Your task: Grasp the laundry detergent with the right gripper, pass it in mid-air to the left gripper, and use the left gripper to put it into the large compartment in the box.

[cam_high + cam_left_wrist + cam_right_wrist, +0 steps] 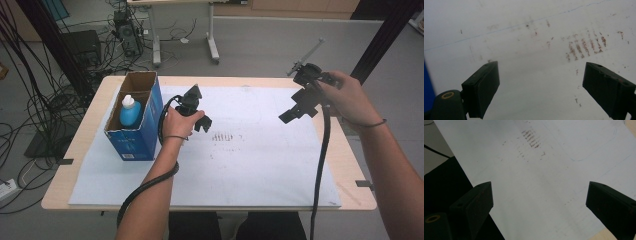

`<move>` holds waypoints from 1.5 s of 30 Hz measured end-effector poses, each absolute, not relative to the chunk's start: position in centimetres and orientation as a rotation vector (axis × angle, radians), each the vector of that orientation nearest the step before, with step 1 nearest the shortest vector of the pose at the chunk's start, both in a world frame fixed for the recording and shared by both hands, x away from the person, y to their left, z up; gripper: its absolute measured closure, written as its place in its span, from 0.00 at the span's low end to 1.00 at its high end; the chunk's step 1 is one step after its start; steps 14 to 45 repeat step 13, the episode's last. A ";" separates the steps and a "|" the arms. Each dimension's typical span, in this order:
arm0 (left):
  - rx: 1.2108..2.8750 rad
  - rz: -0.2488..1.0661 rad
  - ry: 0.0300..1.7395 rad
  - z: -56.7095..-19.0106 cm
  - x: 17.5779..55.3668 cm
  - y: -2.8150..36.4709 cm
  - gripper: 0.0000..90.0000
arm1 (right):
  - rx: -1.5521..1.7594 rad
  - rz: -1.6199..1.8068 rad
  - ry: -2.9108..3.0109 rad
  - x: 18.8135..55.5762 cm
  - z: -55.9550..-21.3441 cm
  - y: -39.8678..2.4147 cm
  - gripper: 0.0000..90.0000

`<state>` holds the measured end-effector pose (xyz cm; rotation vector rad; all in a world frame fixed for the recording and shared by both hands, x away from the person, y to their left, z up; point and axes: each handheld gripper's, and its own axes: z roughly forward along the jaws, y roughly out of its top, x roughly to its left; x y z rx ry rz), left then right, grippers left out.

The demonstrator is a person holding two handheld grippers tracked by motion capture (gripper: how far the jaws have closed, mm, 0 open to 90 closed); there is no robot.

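Observation:
A blue cardboard box (pixel 134 122) stands open at the table's left, with a blue bottle with a white cap (pixel 130 111) upright inside it. My left gripper (pixel 201 123) hovers just right of the box above the white sheet (pixel 250 165); in the left gripper view its jaws stand wide apart with nothing between the left gripper's fingertips (pixel 541 87). My right gripper (pixel 295 112) is held above the sheet's far right part. The right gripper (pixel 539 205) has its jaws spread wide, with bare paper between them.
The white sheet covers most of the wooden table (pixel 95 105) and bears a patch of brownish smudges (pixel 224 136). Cables trail from both grippers over the near edge. Beyond the table are a desk frame (pixel 210 45) and tangled floor cables (pixel 30 105).

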<state>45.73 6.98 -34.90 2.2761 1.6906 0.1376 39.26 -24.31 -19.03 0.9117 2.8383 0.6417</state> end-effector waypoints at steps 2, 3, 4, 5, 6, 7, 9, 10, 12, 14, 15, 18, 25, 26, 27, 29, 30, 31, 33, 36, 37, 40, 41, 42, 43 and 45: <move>2.270 0.114 1.685 -34.8 45.7 7.0 0.16 | 0.911 0.644 2.841 39.3 -19.0 -24.3 0.08; 2.274 0.116 1.684 -34.8 45.6 7.0 0.16 | 0.907 0.644 2.842 39.3 -19.0 -24.3 0.08; 2.276 0.123 1.686 -34.8 45.6 6.9 0.16 | 0.904 0.640 2.843 39.3 -19.0 -24.2 0.08; 2.275 0.127 1.687 -34.7 45.6 6.9 0.16 | 0.902 0.636 2.844 39.3 -19.0 -24.2 0.08; 2.269 0.128 1.688 -34.7 45.6 6.9 0.16 | 0.899 0.635 2.847 39.3 -19.1 -24.1 0.08; 2.273 0.121 1.686 -34.7 45.6 6.9 0.16 | 0.900 0.638 2.847 39.3 -19.1 -24.1 0.08; 2.278 0.126 1.681 -34.6 45.6 6.8 0.16 | 0.897 0.636 2.849 39.2 -19.1 -24.0 0.08; 2.277 0.129 1.677 -34.6 45.5 6.8 0.16 | 0.899 0.637 2.848 39.2 -19.1 -24.0 0.08; 2.278 0.126 1.678 -34.6 45.5 6.7 0.16 | 0.895 0.637 2.850 39.3 -19.1 -24.0 0.08; 2.277 0.126 1.678 -34.6 45.6 6.7 0.16 | 0.897 0.638 2.848 39.3 -19.0 -24.1 0.08; 2.277 0.126 1.678 -34.6 45.6 6.7 0.16 | 0.897 0.638 2.848 39.3 -19.0 -24.1 0.08; 2.277 0.126 1.678 -34.6 45.6 6.7 0.16 | 0.897 0.638 2.848 39.3 -19.0 -24.1 0.08; 2.277 0.126 1.678 -34.6 45.6 6.7 0.16 | 0.897 0.638 2.848 39.3 -19.0 -24.1 0.08; 2.277 0.126 1.678 -34.6 45.6 6.7 0.16 | 0.897 0.638 2.848 39.3 -19.0 -24.1 0.08; 2.277 0.126 1.678 -34.6 45.6 6.7 0.16 | 0.897 0.638 2.848 39.3 -19.0 -24.1 0.08; 2.277 0.126 1.678 -34.6 45.6 6.7 0.16 | 0.897 0.638 2.848 39.3 -19.0 -24.1 0.08; 2.277 0.126 1.678 -34.6 45.6 6.7 0.16 | 0.897 0.638 2.848 39.3 -19.0 -24.1 0.08; 2.277 0.126 1.678 -34.6 45.6 6.7 0.16 | 0.897 0.638 2.848 39.3 -19.0 -24.1 0.08; 2.277 0.126 1.678 -34.6 45.6 6.7 0.16 | 0.897 0.638 2.848 39.3 -19.0 -24.1 0.08; 2.277 0.126 1.678 -34.6 45.6 6.7 0.16 | 0.897 0.638 2.848 39.3 -19.0 -24.1 0.08; 2.277 0.126 1.678 -34.6 45.6 6.7 0.16 | 0.897 0.638 2.848 39.3 -19.0 -24.1 0.08; 2.277 0.126 1.678 -34.6 45.6 6.7 0.16 | 0.897 0.638 2.848 39.3 -19.0 -24.1 0.08; 2.277 0.126 1.678 -34.6 45.6 6.7 0.16 | 0.897 0.638 2.848 39.3 -19.0 -24.1 0.08; 2.277 0.126 1.678 -34.6 45.6 6.7 0.16 | 0.897 0.638 2.848 39.3 -19.0 -24.1 0.08; 2.277 0.126 1.678 -34.6 45.6 6.7 0.16 | 0.897 0.638 2.848 39.3 -19.0 -24.1 0.08; 2.277 0.126 1.678 -34.6 45.6 6.7 0.16 | 0.897 0.638 2.848 39.3 -19.0 -24.1 0.08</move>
